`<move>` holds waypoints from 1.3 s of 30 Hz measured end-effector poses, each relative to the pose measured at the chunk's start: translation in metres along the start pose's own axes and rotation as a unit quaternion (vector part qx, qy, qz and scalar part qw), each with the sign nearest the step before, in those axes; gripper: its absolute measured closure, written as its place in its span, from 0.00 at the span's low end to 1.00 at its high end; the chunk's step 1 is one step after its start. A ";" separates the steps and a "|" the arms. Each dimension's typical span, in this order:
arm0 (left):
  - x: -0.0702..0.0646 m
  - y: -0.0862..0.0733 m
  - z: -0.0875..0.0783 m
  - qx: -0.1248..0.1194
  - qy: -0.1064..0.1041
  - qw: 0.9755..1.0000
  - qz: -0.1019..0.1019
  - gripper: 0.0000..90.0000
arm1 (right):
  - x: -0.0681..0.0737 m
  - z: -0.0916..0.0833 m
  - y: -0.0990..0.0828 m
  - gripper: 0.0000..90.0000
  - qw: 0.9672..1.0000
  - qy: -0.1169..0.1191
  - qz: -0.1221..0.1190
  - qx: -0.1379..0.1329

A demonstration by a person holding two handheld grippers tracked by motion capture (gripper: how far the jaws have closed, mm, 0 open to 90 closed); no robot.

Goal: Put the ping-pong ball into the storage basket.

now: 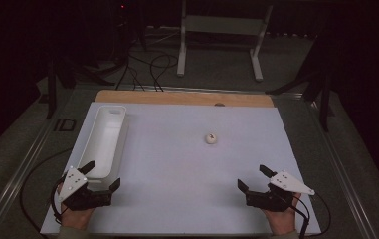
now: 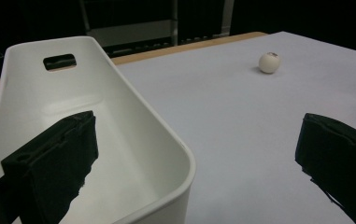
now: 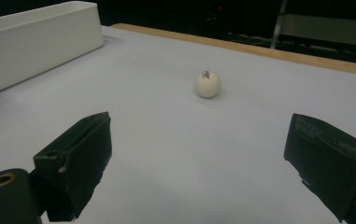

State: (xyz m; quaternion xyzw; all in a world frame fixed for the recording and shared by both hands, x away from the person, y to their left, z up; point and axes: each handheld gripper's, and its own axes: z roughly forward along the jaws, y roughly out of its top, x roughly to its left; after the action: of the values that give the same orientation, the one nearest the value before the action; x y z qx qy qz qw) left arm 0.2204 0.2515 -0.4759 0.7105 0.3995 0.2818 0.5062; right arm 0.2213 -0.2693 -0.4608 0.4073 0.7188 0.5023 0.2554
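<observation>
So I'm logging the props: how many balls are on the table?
1. The white ball lies alone on the white sheet, right of the empty white bin.

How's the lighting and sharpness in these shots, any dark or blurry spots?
High view: dim, surroundings nearly black, white sheet evenly lit. Left gripper view: tray sharp with soft sheen inside, near jaws blurred. Right gripper view: ball fairly sharp with a faint shadow, background dark.

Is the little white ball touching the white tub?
Apart. In the high view, the ball sits alone on the white table cover, with a wide bare stretch between it and the tub at the left edge.
</observation>
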 end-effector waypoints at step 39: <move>-0.001 0.000 0.000 0.000 0.000 1.000 0.002 0.00 | 0.005 0.020 0.060 0.08 0.999 -0.001 -0.010 0.040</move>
State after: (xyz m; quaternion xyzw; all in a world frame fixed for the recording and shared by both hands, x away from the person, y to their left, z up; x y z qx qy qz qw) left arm 0.2200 0.2509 -0.4761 0.7112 0.3984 0.2828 0.5055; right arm 0.2542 -0.2446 -0.4125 0.4107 0.7421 0.4698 0.2447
